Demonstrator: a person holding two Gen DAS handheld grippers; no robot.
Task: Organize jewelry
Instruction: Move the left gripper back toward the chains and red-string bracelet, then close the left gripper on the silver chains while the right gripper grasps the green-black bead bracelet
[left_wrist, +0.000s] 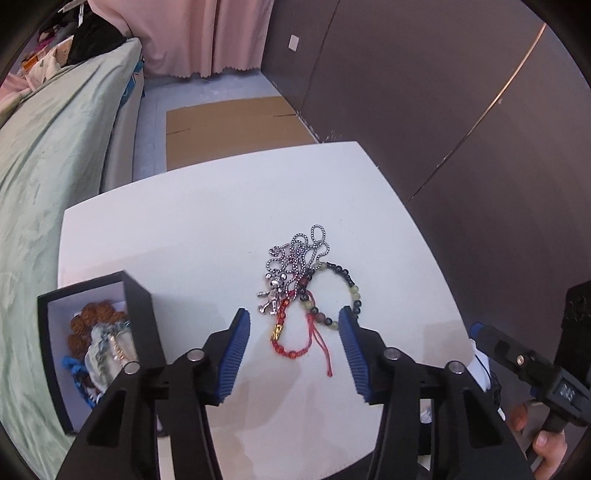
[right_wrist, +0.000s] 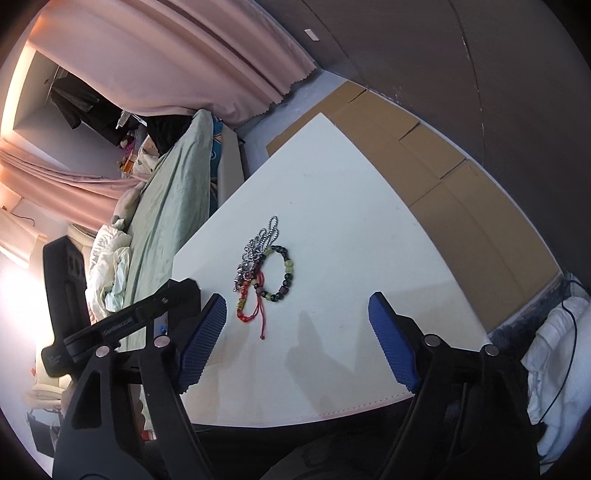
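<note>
A small heap of jewelry lies on the white table (left_wrist: 192, 229): a silver ball chain (left_wrist: 299, 254) with a bear pendant, a green and dark bead bracelet (left_wrist: 345, 291), and a red cord bracelet (left_wrist: 286, 343) with a gold charm. My left gripper (left_wrist: 293, 350) is open and empty, just above and around the red bracelet. A black box (left_wrist: 140, 317) with a white inside stands at the left and holds several pieces. In the right wrist view the heap shows as chain (right_wrist: 264, 240), bead bracelet (right_wrist: 284, 273) and red bracelet (right_wrist: 247, 314). My right gripper (right_wrist: 297, 332) is open and empty, right of the heap.
A bed with a green sheet (left_wrist: 48, 177) runs along the table's left side. Flat cardboard (left_wrist: 236, 125) lies on the floor beyond the table. A dark wall (left_wrist: 443, 110) stands at the right. My right gripper's body (left_wrist: 532, 369) shows at the table's right edge.
</note>
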